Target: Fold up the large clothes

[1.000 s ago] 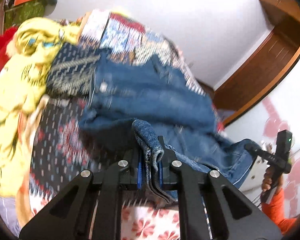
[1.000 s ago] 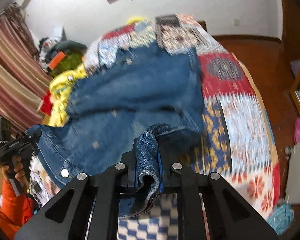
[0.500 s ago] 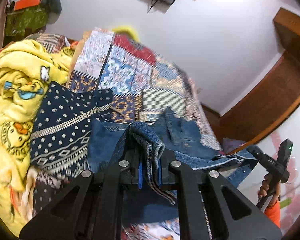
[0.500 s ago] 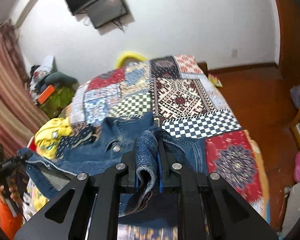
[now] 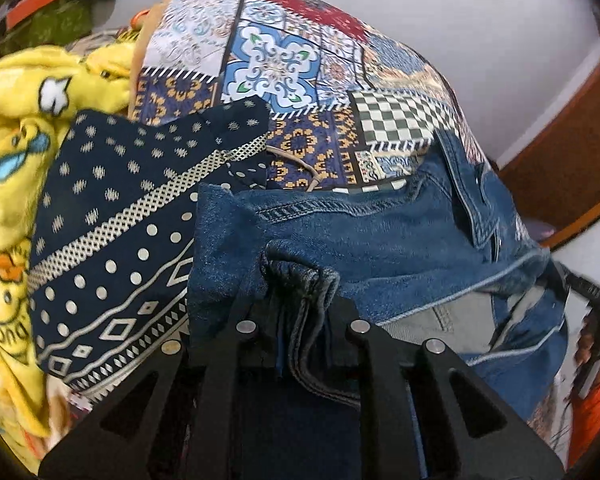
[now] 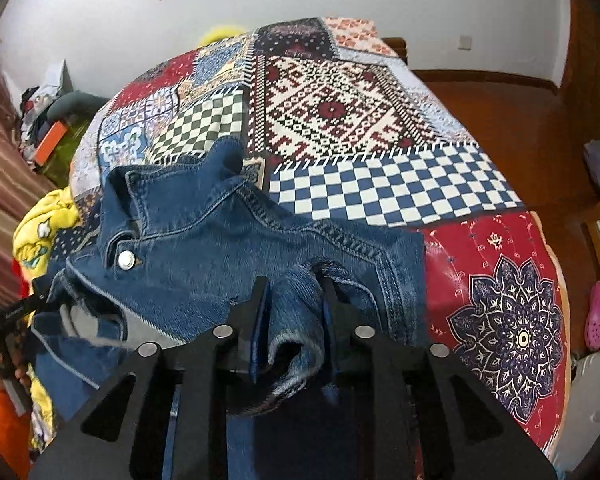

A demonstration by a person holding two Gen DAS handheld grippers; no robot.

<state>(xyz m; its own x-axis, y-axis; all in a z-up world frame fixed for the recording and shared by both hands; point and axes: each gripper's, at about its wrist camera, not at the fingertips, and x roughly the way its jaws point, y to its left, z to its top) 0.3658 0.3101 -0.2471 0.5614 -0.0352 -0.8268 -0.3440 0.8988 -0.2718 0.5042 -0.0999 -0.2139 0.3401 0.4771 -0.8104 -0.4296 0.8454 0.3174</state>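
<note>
Denim jacket [image 6: 204,236]: spread on bed w/ patchwork quilt [image 6: 380,196], collar toward far end, snap button up.
Left hand-held gripper [image 5: 300,312]: jaws clamped on bunched denim edge.
Right hand-held gripper [image 6: 296,320]: same, pinching a denim fold.
Navy patterned cloth [image 5: 112,240] & yellow blanket [image 5: 8,152]: beside jacket, left.
</note>
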